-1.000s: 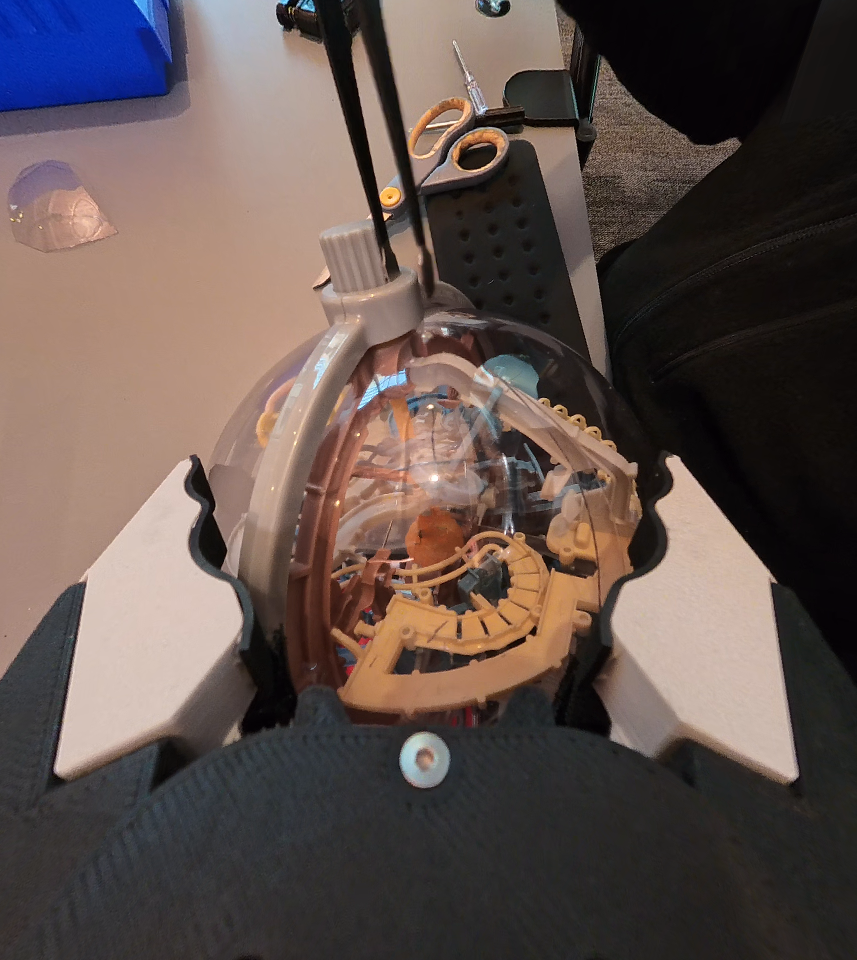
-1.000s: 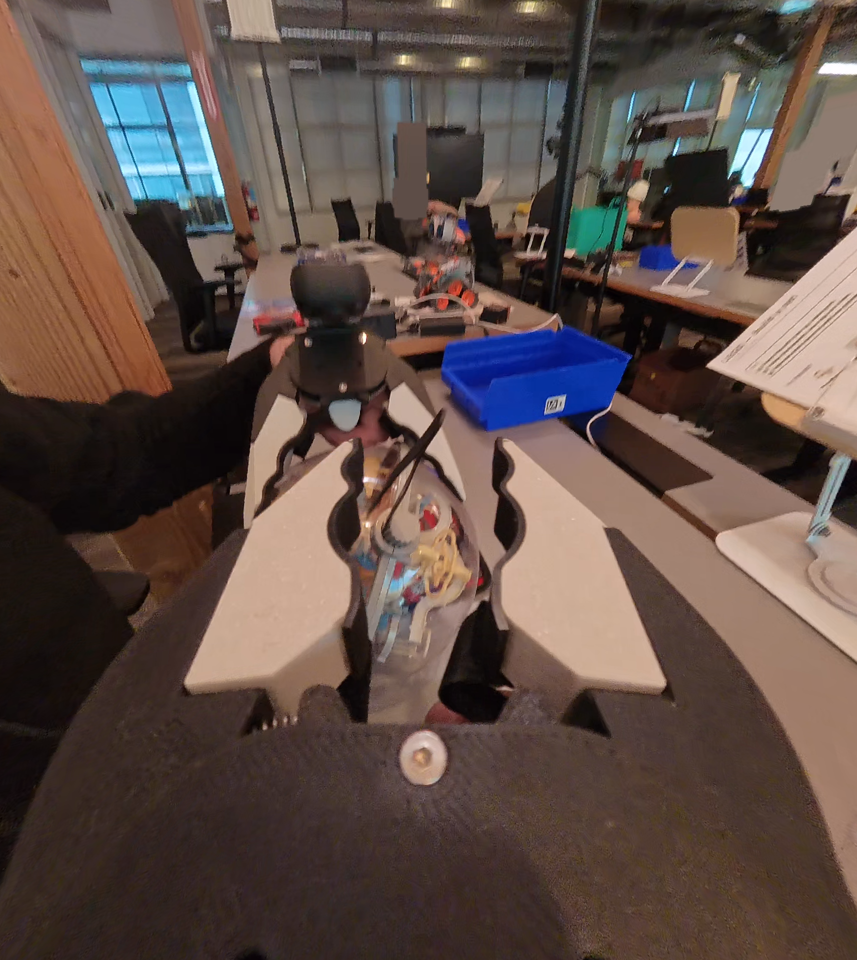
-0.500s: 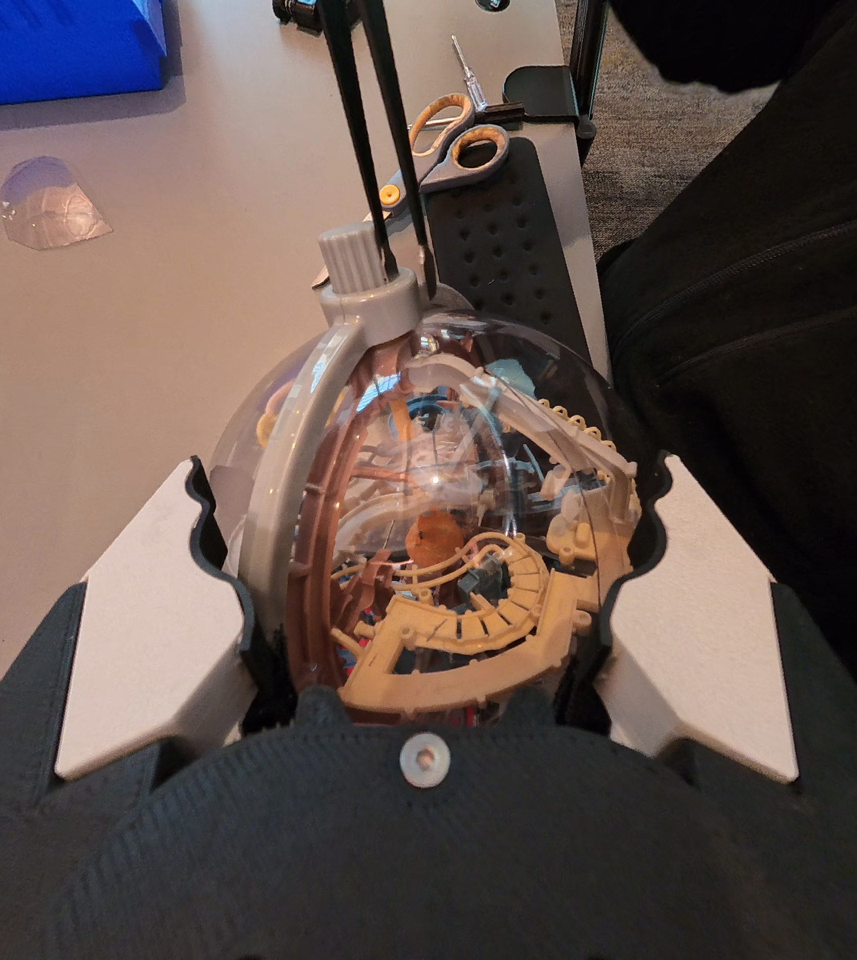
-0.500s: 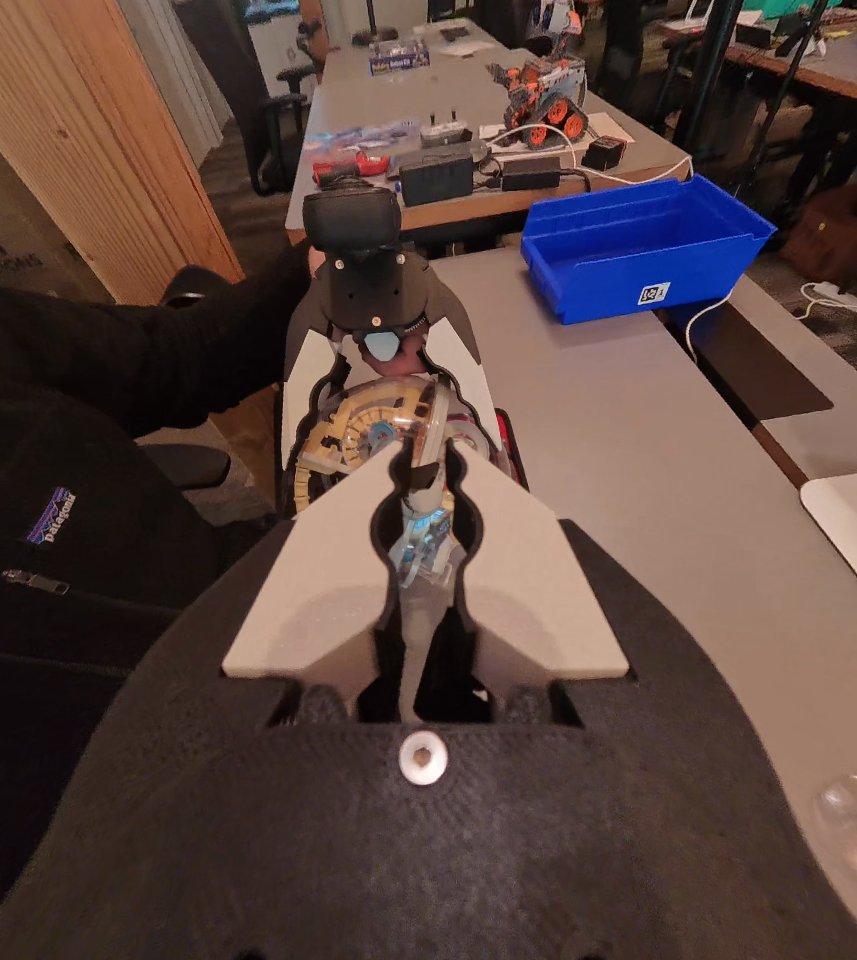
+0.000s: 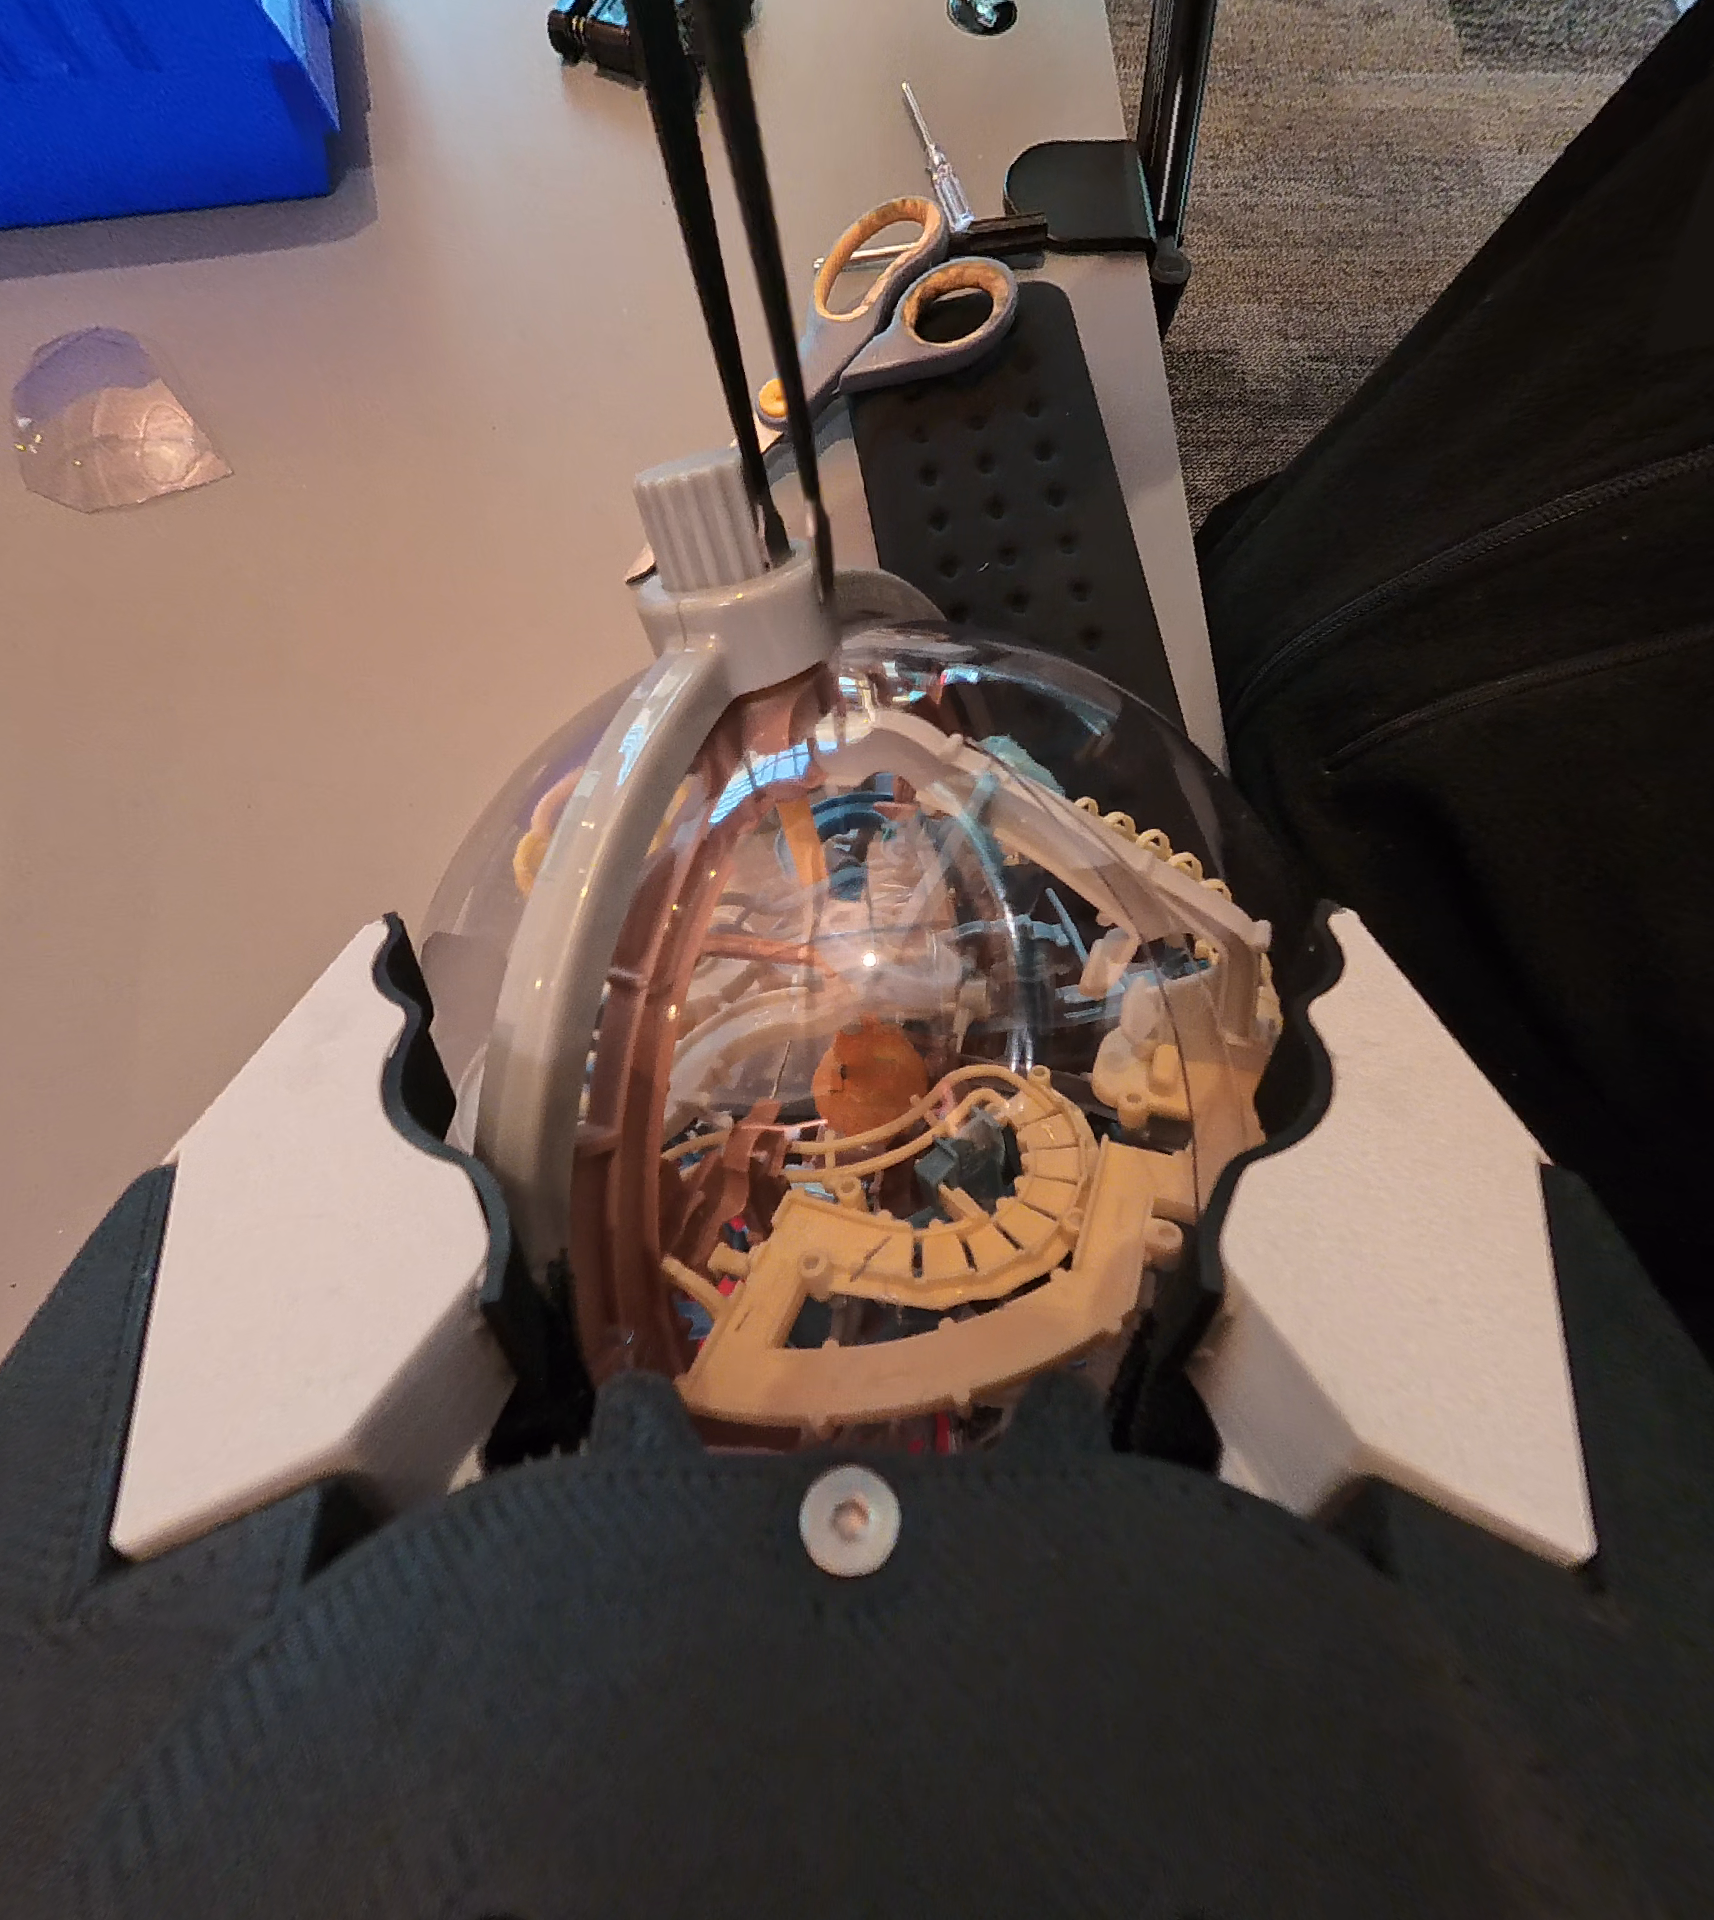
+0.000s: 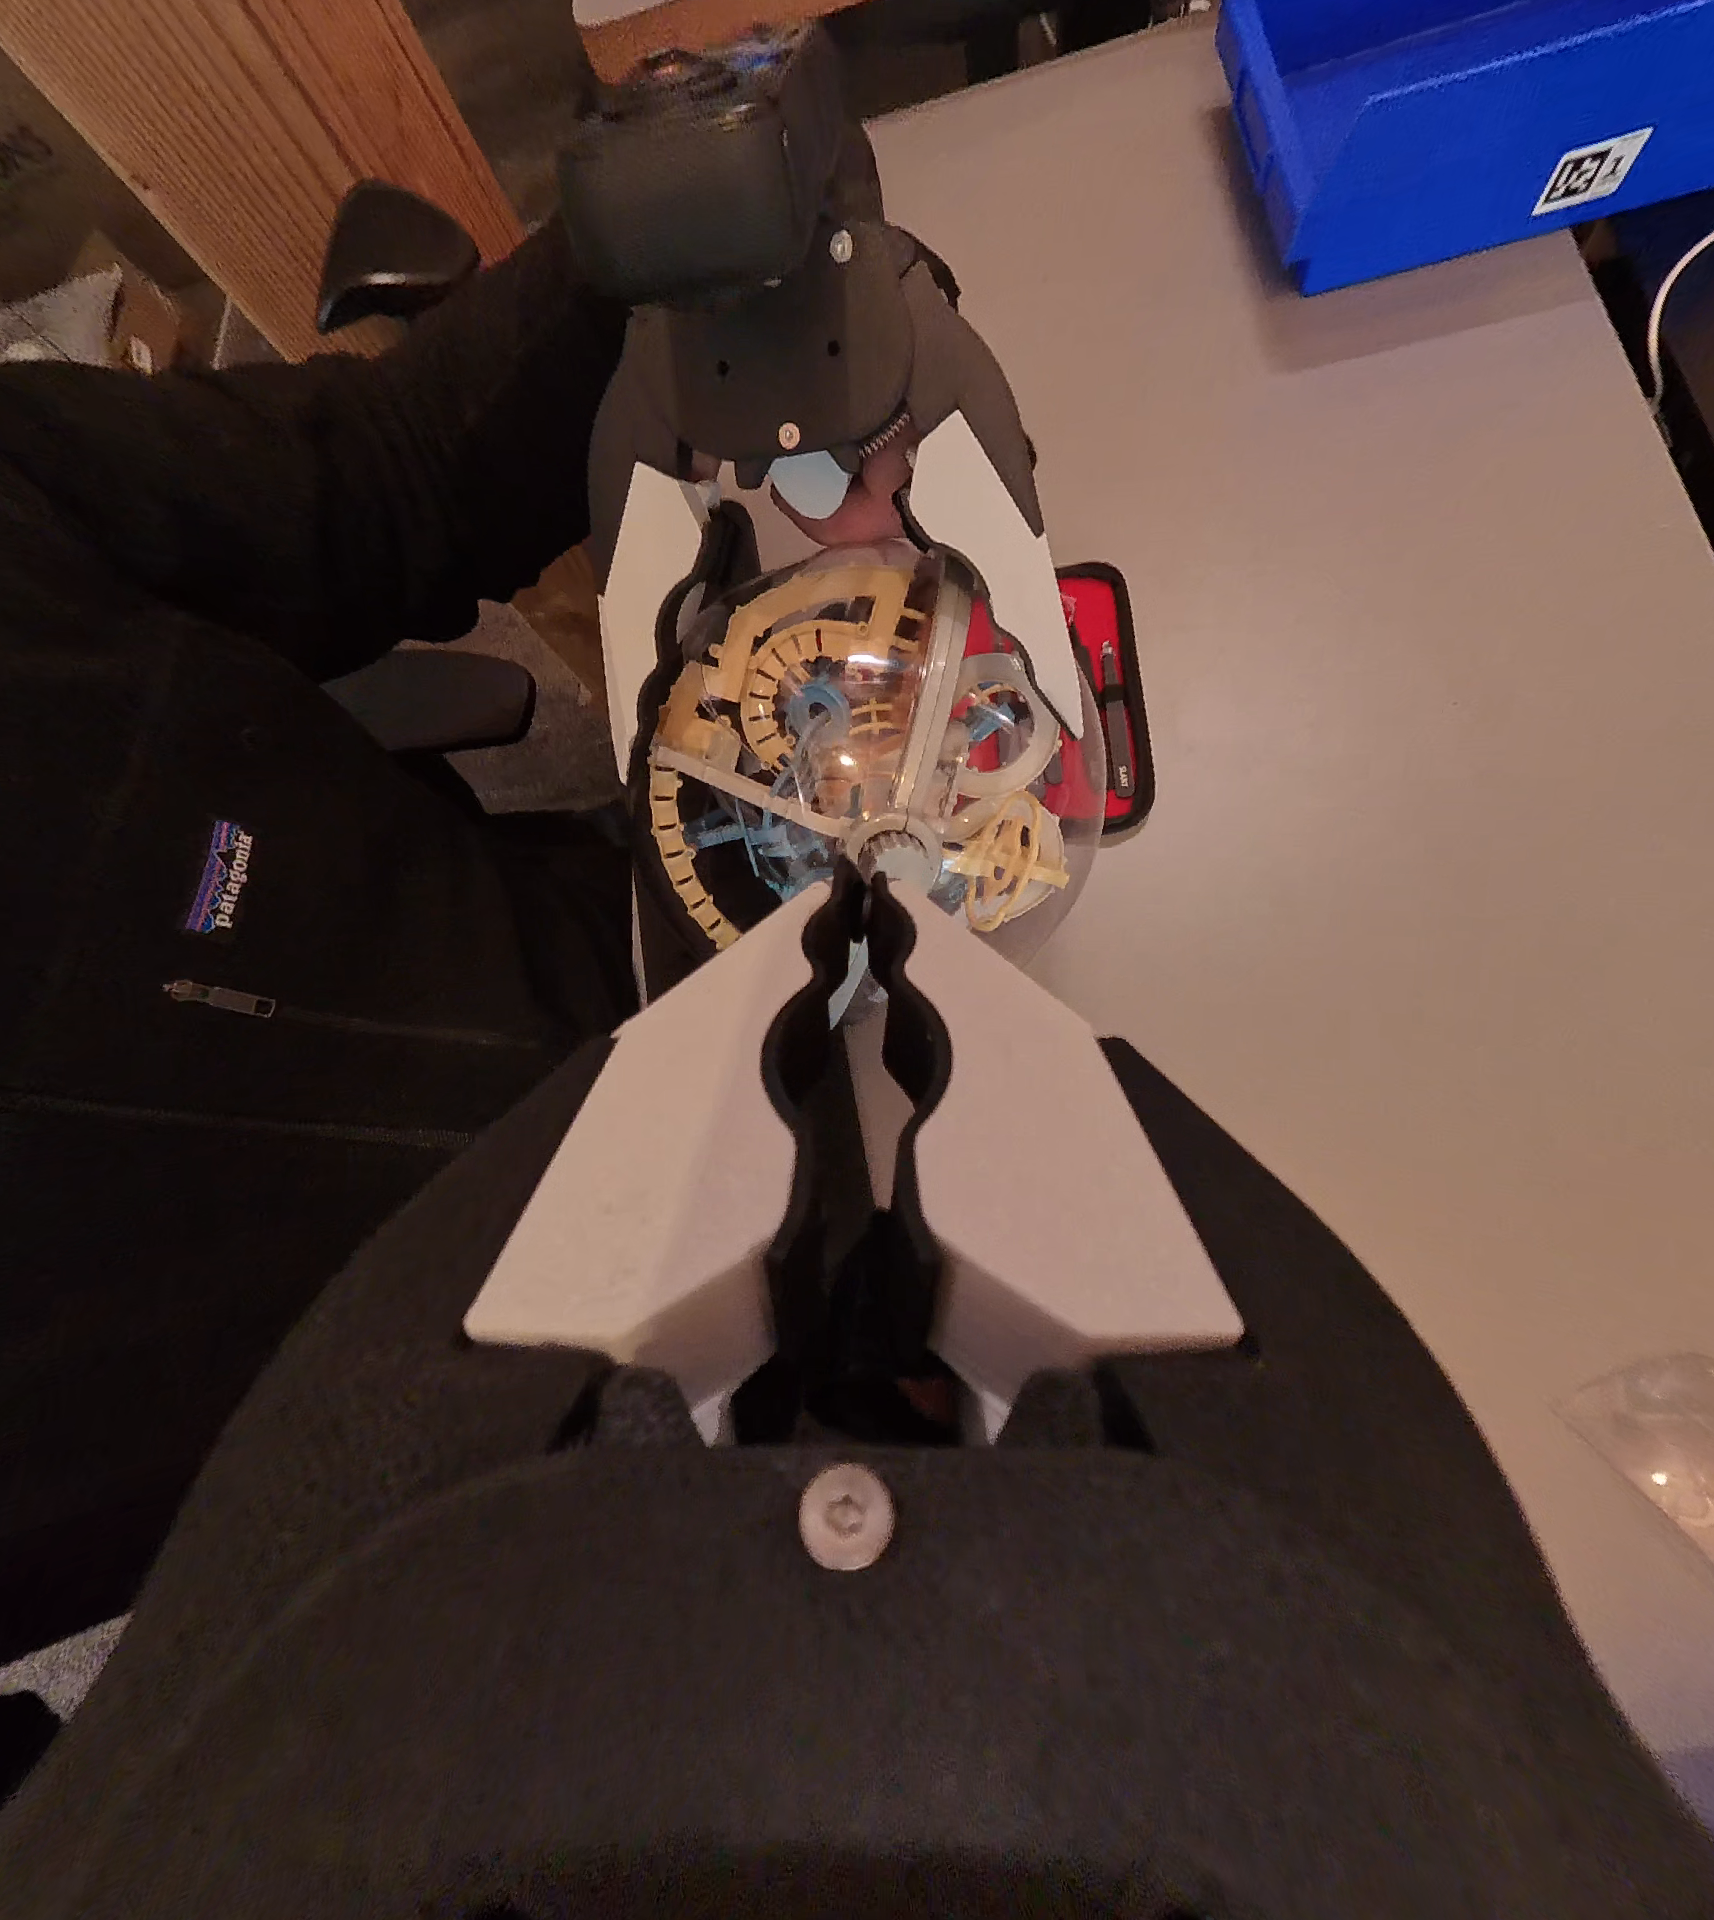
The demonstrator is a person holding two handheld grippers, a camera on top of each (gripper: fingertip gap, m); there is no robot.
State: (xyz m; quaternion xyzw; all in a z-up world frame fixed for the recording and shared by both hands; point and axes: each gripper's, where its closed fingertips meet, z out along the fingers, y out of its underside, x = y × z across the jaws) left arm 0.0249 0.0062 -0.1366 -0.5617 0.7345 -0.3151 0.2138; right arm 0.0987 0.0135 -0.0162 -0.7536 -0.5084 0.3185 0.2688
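A: What did the left gripper [image 5: 858, 1039] have?

B: Its jaws were spread wide and pressed on both sides of a clear maze ball [image 5: 863, 997], held above the grey counter [image 5: 240, 727]. A grey knob [image 5: 702, 520] stuck out of the ball at twelve o'clock.

A: And the right gripper [image 6: 865, 902]?

B: Its jaws were pressed nearly together, pinching black tweezers [image 5: 749, 312], whose tips sat right beside that knob.

A: Farther out?

B: Scissors [image 5: 894, 322] on a black mat [image 5: 1019, 499] at one o'clock, a clear plastic piece [image 5: 110, 421] at ten, then a blue bin [image 5: 105, 104] at eleven. A red case [image 6: 1107, 696] lay under the ball.
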